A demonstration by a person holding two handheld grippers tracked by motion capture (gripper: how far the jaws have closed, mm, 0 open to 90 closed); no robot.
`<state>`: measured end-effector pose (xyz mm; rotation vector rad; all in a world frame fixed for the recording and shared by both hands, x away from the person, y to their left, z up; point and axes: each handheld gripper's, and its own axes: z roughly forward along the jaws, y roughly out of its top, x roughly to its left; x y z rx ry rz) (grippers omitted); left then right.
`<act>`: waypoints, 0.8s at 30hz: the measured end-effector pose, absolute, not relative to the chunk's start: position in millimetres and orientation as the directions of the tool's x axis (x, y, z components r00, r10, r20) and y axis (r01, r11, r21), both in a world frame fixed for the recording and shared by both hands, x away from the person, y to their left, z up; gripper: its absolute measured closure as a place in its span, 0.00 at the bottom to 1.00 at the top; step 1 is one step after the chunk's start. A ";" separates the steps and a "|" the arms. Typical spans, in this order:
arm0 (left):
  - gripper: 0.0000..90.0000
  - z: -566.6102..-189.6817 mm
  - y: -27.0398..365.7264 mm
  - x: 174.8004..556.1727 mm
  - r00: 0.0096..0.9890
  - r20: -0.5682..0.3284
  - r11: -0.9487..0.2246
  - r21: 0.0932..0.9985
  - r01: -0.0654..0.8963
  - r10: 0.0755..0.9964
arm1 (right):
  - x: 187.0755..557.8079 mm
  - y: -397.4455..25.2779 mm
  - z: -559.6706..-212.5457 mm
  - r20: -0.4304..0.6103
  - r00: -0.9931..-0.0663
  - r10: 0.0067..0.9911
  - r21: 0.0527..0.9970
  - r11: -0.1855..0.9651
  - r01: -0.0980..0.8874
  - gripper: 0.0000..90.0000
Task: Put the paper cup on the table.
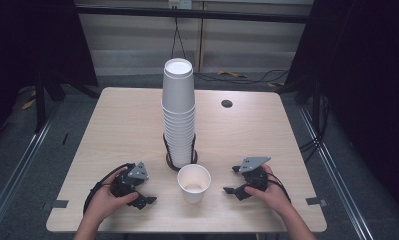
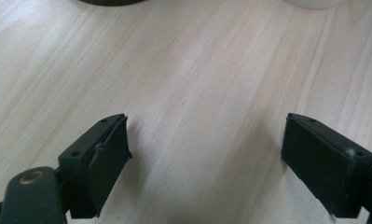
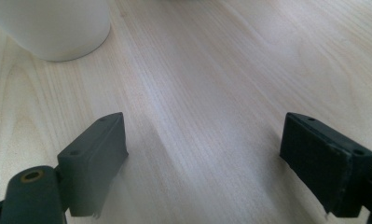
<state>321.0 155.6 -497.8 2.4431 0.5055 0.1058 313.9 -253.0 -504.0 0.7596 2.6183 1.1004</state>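
Note:
A tall stack of white paper cups [image 1: 178, 110] stands in a black wire holder [image 1: 181, 161] at the table's middle. One single white cup [image 1: 193, 183] stands upright in front of it, near the front edge; its base [image 3: 53, 28] shows at the top left of the right gripper view. My left gripper [image 1: 143, 191] rests on the table left of that cup, open, with bare wood between its pads [image 2: 104, 158]. My right gripper [image 1: 232, 179] lies right of the cup, open too, its pads [image 3: 97, 158] wide apart over bare wood.
The light wooden table [image 1: 122, 125] has a round cable hole [image 1: 227, 103] at the back right. Dark tape marks [image 1: 58, 203] sit at the front corners. Black curtains and floor rails flank the table; cables lie on the floor behind.

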 end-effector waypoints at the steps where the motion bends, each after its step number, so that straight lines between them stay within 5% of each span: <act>1: 0.16 -498.3 156.0 320.8 0.923 -0.048 -0.722 0.608 0.329 0.381 | 313.9 -253.0 -504.0 0.013 -0.848 0.530 0.712 0.591 0.380 0.16; 24: 0.00 -513.5 166.6 319.6 0.910 -0.041 -0.632 0.706 0.318 0.412 | 313.6 -253.0 -503.9 0.013 -0.850 0.527 0.712 0.592 0.377 0.16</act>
